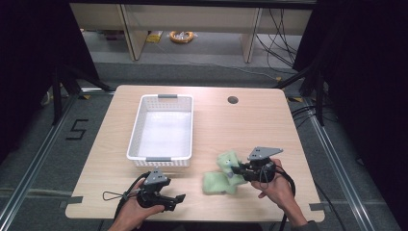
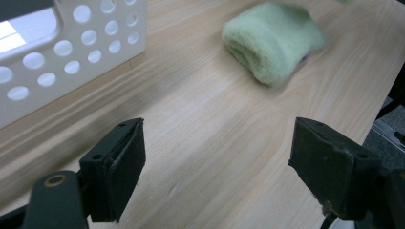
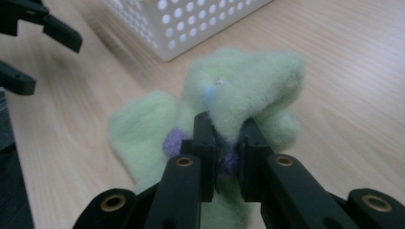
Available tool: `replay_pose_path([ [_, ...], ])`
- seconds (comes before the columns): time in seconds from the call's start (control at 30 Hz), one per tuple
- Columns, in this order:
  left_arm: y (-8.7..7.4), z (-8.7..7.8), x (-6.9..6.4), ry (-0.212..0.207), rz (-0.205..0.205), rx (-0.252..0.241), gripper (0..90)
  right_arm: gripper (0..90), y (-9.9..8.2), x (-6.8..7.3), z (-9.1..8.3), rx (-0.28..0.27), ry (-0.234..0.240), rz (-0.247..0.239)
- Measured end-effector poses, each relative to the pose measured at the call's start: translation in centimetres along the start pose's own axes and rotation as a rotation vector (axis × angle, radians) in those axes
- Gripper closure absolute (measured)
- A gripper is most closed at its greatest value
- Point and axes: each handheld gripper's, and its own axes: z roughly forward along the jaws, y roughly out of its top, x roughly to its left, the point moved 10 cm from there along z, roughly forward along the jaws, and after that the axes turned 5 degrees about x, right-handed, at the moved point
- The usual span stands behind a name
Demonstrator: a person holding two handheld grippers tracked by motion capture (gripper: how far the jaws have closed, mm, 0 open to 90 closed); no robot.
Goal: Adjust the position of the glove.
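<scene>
From the high view, a pale wooden counter (image 1: 231, 130) carries a white perforated basket (image 1: 162, 131) left of centre, its inside bare. Near the front edge, right of the basket, lies a pale green fuzzy sock (image 1: 222, 174), partly bunched up. The right claw (image 1: 239, 169) meets the sock's right side, held by the person's right hand (image 1: 275, 187). The left claw (image 1: 179, 199) sits near the front edge, just in front of the basket and apart from the sock, held by the left hand (image 1: 137, 214); a black cable loops out to its left.

In the left gripper view, the left claw (image 2: 217, 174) stands wide open with nothing between its jaws, bare counter (image 2: 210, 143) showing beneath. The basket's holed wall (image 2: 67, 52) rises at upper left, and the sock (image 2: 273, 40) lies ahead at upper right, well clear of the jaws.

In the right gripper view, the right claw (image 3: 223, 143) is nearly closed, pinching a fold of the sock (image 3: 243, 90), which bulges above the jaws; small purple patches show on it beside the jaw tips. The rest of the sock spreads on the counter (image 3: 344, 95) to the left. The basket (image 3: 191, 21) stands beyond, and the left claw (image 3: 45, 50) shows open at upper left.
</scene>
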Motion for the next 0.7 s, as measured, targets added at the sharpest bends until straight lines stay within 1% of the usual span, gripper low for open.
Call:
replay_pose_path([
  [0.03,0.3,0.0,-0.1,-0.008,-0.002,-0.006,19.0,81.1,0.0,0.4,0.1,0.004,0.011,-0.020],
  [0.07,0.5,0.0,-0.1,-0.004,-0.004,-0.016,19.0,81.1,-0.1,0.7,0.2,0.005,0.020,-0.025],
  [0.1,0.5,0.0,-0.1,-0.003,-0.002,-0.009,19.1,81.1,-0.1,1.0,0.3,0.004,0.027,-0.029],
  [0.13,0.5,0.0,-0.1,-0.004,0.009,0.000,19.0,81.1,-0.1,1.2,0.4,0.006,0.033,-0.036],
  [0.17,0.8,0.1,-0.3,-0.009,-0.006,-0.020,19.1,81.1,-0.1,1.5,0.5,0.011,0.046,-0.041],
  [0.2,0.8,0.1,-0.3,-0.009,-0.006,-0.020,19.1,81.1,-0.2,1.9,0.6,0.016,0.052,-0.030],
  [0.23,1.1,0.3,-0.6,-0.015,0.005,-0.018,19.1,81.0,-0.1,1.9,0.7,0.016,0.057,-0.049],
  [0.27,1.3,0.4,-0.8,-0.017,0.015,-0.016,19.1,80.9,-0.2,2.2,0.8,0.019,0.066,-0.047],
  [0.3,1.5,0.5,-1.1,-0.025,0.016,-0.023,19.3,81.0,-0.1,2.3,1.0,0.014,0.069,-0.063],
  [0.33,1.6,0.6,-1.3,-0.031,0.017,-0.010,19.9,80.9,-0.2,2.6,1.1,0.023,0.083,-0.061],
  [0.4,2.2,0.8,-1.7,-0.044,0.025,-0.022,20.9,80.8,-0.1,2.9,1.4,0.025,0.093,-0.073],
  [0.43,2.3,0.9,-1.8,-0.043,0.039,-0.014,21.7,80.7,-0.1,3.1,1.6,0.029,0.105,-0.092],
  [0.47,2.7,1.0,-1.9,-0.045,0.047,-0.021,22.4,80.7,-0.2,3.3,1.7,0.038,0.109,-0.094],
  [0.5,2.7,1.0,-1.8,-0.043,0.073,-0.006,22.8,80.6,-0.2,3.5,1.9,0.044,0.117,-0.097],
  [0.53,3.2,1.2,-1.9,-0.046,0.065,-0.022,23.4,80.6,-0.2,3.7,2.1,0.051,0.131,-0.106],
  [0.57,3.5,1.3,-1.9,-0.048,0.068,-0.025,24.7,80.6,-0.3,3.9,2.1,0.060,0.132,-0.097],
  [0.6,3.7,1.4,-1.9,-0.046,0.071,-0.023,24.9,80.5,-0.3,4.0,2.3,0.059,0.134,-0.115],
  [0.63,4.0,1.5,-1.7,-0.031,0.078,-0.022,25.2,80.5,-0.2,4.1,2.3,0.060,0.137,-0.113],
  [0.67,4.3,1.6,-1.9,-0.047,0.070,-0.028,25.8,80.4,-0.2,4.2,2.4,0.064,0.146,-0.131],
  [0.7,4.5,1.6,-1.8,-0.039,0.074,-0.023,26.1,80.3,-0.2,4.2,2.5,0.064,0.149,-0.137],
])
